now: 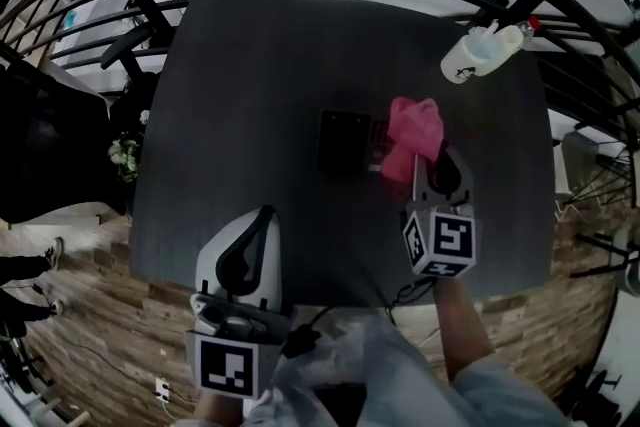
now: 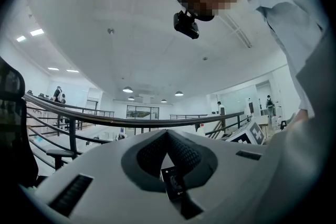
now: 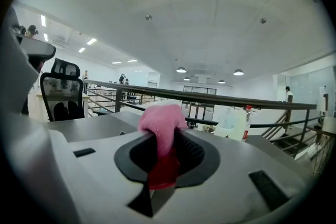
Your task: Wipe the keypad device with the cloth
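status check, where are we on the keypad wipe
Left gripper shut, empty, short of the device. Right gripper shut on pink cloth, at right edge of keypad device. Bottle at far corner, out of the way.

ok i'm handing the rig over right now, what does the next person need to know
Left gripper: shut and empty, over the near left part of the dark table, away from the work.
Right gripper: shut on the pink cloth, which bunches out past its jaws.
Keypad device: lying flat mid-table, with the cloth at its right edge.
Done: the cloth is gripped and at the device. I cannot tell whether any wiping has happened.
Left: wipe the cloth across the device's face. The left gripper could probably steady the device.
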